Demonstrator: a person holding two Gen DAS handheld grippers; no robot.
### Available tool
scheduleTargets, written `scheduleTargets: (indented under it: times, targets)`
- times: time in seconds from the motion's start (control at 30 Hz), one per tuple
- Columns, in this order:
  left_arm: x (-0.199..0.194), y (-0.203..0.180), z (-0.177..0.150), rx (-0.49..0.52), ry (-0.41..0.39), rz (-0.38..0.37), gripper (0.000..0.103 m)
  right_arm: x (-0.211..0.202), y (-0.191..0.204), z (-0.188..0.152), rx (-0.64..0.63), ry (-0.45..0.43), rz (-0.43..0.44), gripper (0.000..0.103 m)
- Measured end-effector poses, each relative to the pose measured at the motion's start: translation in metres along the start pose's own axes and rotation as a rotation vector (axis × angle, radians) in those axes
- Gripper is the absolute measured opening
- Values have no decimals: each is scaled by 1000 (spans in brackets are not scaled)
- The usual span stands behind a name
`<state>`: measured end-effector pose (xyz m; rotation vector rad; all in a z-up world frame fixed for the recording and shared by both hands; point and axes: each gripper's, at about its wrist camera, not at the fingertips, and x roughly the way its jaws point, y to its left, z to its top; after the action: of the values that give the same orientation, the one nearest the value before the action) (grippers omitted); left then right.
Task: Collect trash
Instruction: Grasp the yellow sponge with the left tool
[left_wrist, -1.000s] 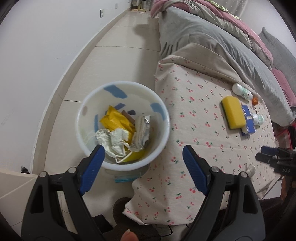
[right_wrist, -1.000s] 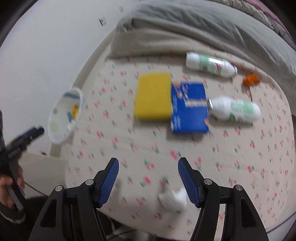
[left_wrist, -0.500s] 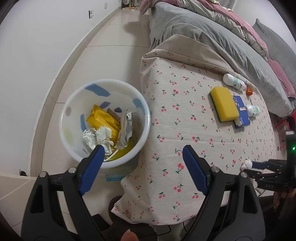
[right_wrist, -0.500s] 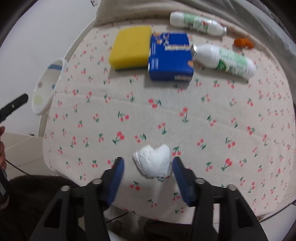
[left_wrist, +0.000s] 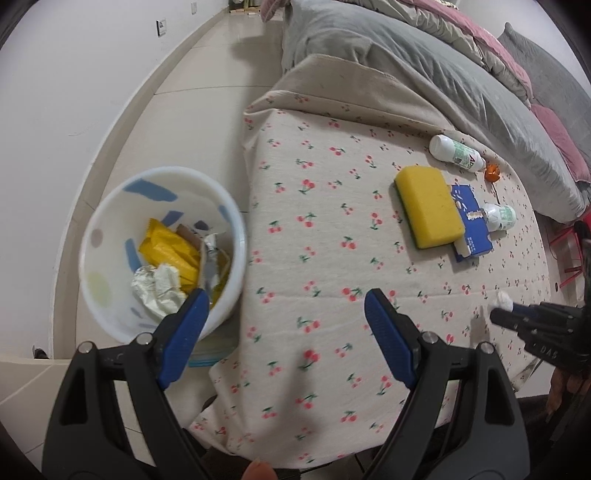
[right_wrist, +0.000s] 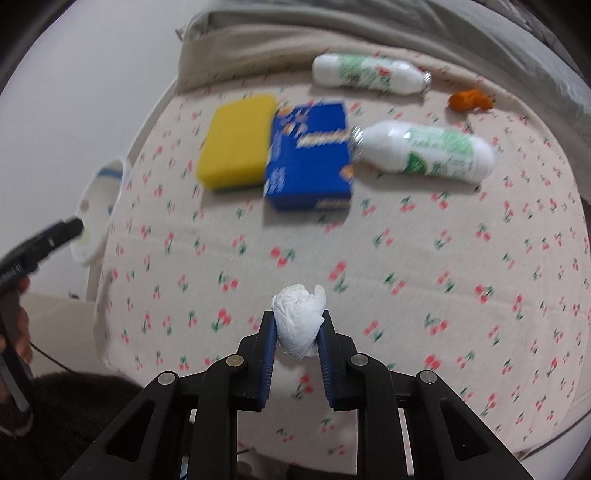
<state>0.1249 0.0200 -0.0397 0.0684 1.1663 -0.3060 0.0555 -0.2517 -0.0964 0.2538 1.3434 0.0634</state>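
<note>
**A:** What is the right gripper (right_wrist: 298, 328) doing?

**B:** It is clenching a crumpled white tissue wad (right_wrist: 298, 317) between its blue pads, near the front edge of a table covered in a cherry-print cloth (right_wrist: 424, 258). The wad is bulging out past the fingertips, so only its lower part is being pinched.

**A:** And the left gripper (left_wrist: 284, 317)?

**B:** It is hanging released, jaws wide apart with nothing between them, over the table's left edge beside a white waste bin (left_wrist: 110, 221) that is standing on the floor and already holding yellow and silver wrappers.

**A:** What else is lying around?

**B:** Farther back, a yellow sponge (right_wrist: 236, 142) is touching a blue box (right_wrist: 310, 155), with two white bottles (right_wrist: 421, 153) and a small orange scrap (right_wrist: 471, 100) beyond.

**A:** What could be going wrong from here?

**B:** Judging by the shallow grip, the soft wad could be slipping free on the way across to the bin. The bin is sitting low beside the table, so letting go early would be dropping the tissue on the cloth or floor.
</note>
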Motion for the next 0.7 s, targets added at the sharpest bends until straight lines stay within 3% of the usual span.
scheduleTargets:
  times: [0.33,0.7]
  targets:
    - [20,-56,23,50,26,-15,86,-34,-25,36,53,-137,32,22]
    - [45,-112,38,74,39,-82,86,-41,-66,51,127,-167,20,22]
